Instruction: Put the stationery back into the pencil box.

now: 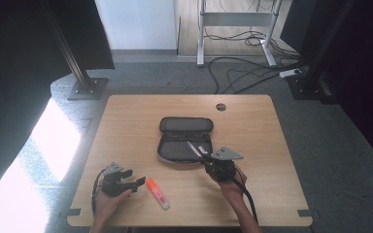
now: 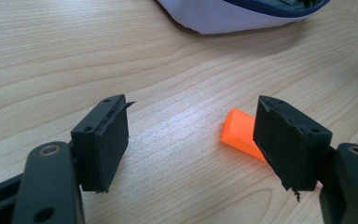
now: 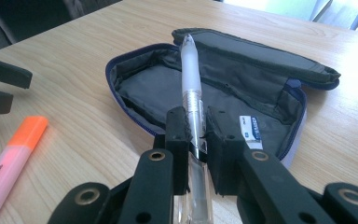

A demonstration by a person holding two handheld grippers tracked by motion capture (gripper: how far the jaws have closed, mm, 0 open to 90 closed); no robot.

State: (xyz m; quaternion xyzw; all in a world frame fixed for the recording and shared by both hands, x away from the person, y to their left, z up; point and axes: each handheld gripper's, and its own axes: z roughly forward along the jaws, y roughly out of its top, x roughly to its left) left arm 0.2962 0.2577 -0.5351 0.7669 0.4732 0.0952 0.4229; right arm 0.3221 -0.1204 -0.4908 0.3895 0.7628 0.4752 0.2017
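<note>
An open dark pencil case lies in the middle of the wooden table, its lid folded back. My right gripper is shut on a clear white pen, which it holds over the case's near edge, the pen pointing into the case. An orange and pink highlighter lies near the front edge. My left gripper stands open just left of it, low over the table. In the left gripper view the highlighter's orange cap sits beside the right pad.
A round cable hole sits near the table's far edge. A white label shows inside the case. Beyond the table stand black frame posts, a desk frame and loose cables on grey carpet.
</note>
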